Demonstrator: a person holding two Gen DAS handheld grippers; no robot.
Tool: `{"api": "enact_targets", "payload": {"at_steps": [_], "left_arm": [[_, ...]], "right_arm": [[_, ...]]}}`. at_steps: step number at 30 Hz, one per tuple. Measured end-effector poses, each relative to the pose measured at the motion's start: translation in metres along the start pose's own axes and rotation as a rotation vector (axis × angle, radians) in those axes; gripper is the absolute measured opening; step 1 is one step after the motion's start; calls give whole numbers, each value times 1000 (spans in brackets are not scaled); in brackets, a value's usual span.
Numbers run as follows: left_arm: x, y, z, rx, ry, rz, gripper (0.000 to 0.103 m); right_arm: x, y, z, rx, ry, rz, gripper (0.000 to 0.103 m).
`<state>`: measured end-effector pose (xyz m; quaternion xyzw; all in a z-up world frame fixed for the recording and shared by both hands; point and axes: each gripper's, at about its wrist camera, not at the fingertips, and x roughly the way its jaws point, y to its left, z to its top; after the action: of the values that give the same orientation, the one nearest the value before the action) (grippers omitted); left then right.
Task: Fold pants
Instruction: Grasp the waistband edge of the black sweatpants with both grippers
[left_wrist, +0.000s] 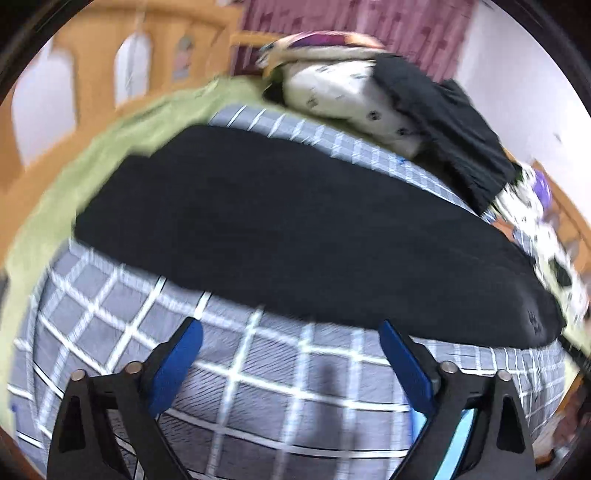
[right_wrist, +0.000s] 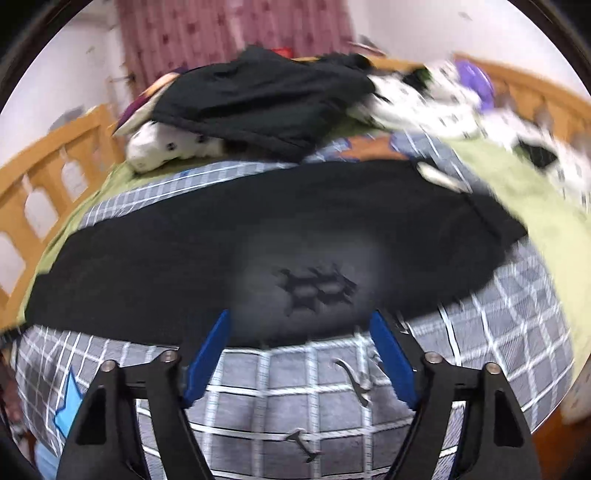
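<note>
A: Pants (left_wrist: 295, 229) lie flat in a long black band across the checked sheet (left_wrist: 258, 387), already doubled leg on leg by the look of it, with the near edge just ahead of both grippers.

B: And the grippers?

A: Left gripper (left_wrist: 291, 332) has its jaws wide apart over bare sheet, holding nothing. Right gripper (right_wrist: 299, 325) is also spread, its tips at the near edge of the pants (right_wrist: 258, 236), beside a small dark emblem (right_wrist: 317, 288). Nothing is clamped.

B: What could go wrong?

A: My guess: the fabric is dark on dark, so layers are hard to tell apart. A pinch might catch only the top layer, and the fold would open as it lifts. It might also grab the sheet along with the cloth, since the edge lies flush on it. Both views are smeared with motion, so a hasty close could miss the edge entirely.

B: Anything nearby to snag on?

A: A second black garment (right_wrist: 266, 107) is draped over a white pillow (left_wrist: 351, 103) at the far side, well apart from the pants. A long swing could drag into it.

B: Count it for me.

A: One pair of pants laid out. One other dark garment. Two grippers. One checked sheet over one green cover (left_wrist: 122, 140). One white pillow I am sure of; the patterned heap on the right is too blurred to count.
</note>
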<state>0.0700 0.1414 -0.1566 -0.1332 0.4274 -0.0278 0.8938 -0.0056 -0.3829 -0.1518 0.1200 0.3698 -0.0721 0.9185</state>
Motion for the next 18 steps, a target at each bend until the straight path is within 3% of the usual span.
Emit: {"api": "enact_targets", "payload": {"at_steps": [4, 8, 11, 14, 15, 16, 18], "left_arm": [[21, 40, -5, -134, 30, -77, 83], [34, 56, 5, -190, 4, -119, 77], [48, 68, 14, -265, 9, -117, 63], [59, 79, 20, -360, 6, -129, 42], [62, 82, 23, -378, 12, -122, 27], [64, 84, 25, -385, 24, -102, 21], [63, 86, 29, -368, 34, -117, 11]], "right_arm": [[18, -38, -13, 95, 25, 10, 75], [36, -56, -14, 173, 57, 34, 73], [49, -63, -9, 248, 64, 71, 70], [64, -65, -1, 289, 61, 107, 60], [71, -66, 2, 291, 68, 109, 48], [80, -65, 5, 288, 95, 99, 34], [86, -63, 13, 287, 108, 96, 21]]}}
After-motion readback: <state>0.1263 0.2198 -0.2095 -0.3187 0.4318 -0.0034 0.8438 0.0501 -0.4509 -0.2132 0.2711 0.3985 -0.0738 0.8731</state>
